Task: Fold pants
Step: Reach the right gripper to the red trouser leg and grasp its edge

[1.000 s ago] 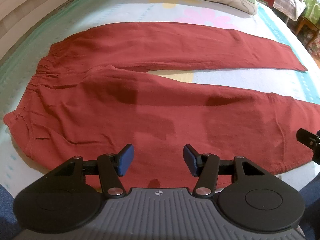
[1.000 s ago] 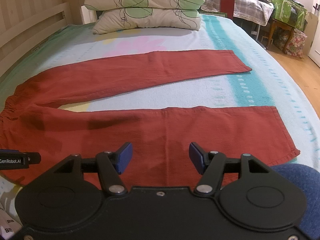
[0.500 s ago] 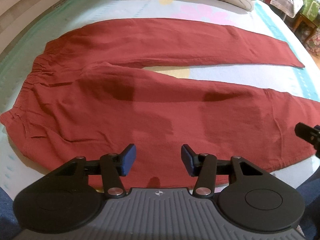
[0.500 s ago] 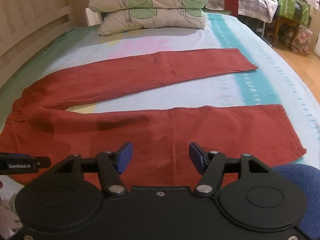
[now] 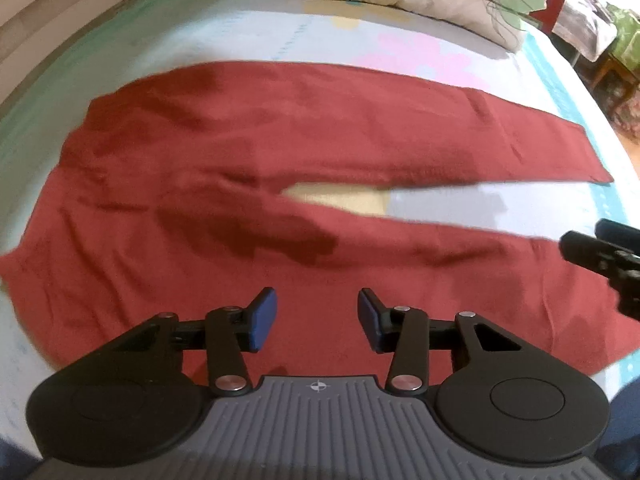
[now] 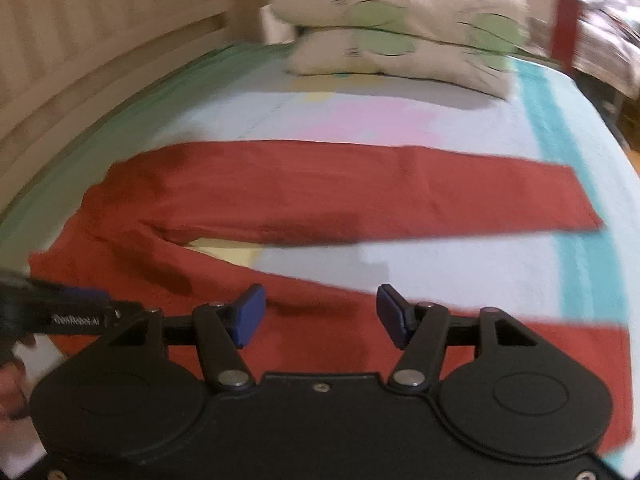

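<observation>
Red pants (image 5: 280,152) lie flat on the bed, waist to the left, both legs spread to the right with a gap between them. They also show in the right wrist view (image 6: 320,192). My left gripper (image 5: 316,314) is open and empty, low over the near leg close to the seat. My right gripper (image 6: 320,314) is open and empty over the near leg further right. The right gripper's tip shows at the right edge of the left wrist view (image 5: 600,248); the left gripper shows at the left of the right wrist view (image 6: 76,316).
The bed has a pale patterned sheet (image 5: 280,36). Two leaf-print pillows (image 6: 400,36) are stacked at the far end. A wooden bed rail (image 6: 100,64) runs along the left. Furniture and bags (image 5: 616,40) stand beyond the bed's right edge.
Both grippers have moved forward and lower toward the pants, and the views are blurred by motion. Both stay open.
</observation>
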`<state>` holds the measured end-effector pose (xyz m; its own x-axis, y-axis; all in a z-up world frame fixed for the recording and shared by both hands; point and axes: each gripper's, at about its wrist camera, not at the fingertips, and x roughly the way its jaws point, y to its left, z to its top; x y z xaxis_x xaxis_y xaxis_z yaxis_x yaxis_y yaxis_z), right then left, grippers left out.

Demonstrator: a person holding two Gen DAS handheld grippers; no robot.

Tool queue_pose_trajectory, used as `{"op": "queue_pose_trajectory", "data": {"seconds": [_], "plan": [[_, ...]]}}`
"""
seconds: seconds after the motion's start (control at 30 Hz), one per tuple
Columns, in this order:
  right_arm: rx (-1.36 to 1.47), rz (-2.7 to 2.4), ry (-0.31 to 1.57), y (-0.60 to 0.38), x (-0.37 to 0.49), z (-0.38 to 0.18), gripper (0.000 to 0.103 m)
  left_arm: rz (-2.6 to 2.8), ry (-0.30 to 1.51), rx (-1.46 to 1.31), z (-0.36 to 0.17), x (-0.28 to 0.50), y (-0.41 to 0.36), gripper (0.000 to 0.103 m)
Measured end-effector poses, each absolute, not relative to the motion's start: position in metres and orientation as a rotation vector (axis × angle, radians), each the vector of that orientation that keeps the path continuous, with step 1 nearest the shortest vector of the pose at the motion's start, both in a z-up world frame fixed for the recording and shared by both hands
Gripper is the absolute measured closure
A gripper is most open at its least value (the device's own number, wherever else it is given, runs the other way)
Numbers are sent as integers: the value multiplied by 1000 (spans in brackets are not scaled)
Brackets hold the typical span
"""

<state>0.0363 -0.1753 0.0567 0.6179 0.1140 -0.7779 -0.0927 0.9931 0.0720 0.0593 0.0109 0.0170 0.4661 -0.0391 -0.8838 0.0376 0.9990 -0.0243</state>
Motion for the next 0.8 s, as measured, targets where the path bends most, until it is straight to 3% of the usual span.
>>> {"op": "queue_pose_trajectory", "data": {"seconds": [0.17, 0.5, 0.8], "plan": [[-135, 163, 931, -169, 88, 40, 47, -21, 1085, 20, 24, 107, 4, 63], [-223, 251, 794, -187, 202, 6, 46, 32, 1091, 15, 2, 182, 2, 64], [-376, 418, 866, -181, 295, -44, 47, 1, 1169, -6, -32, 196, 11, 65]]}}
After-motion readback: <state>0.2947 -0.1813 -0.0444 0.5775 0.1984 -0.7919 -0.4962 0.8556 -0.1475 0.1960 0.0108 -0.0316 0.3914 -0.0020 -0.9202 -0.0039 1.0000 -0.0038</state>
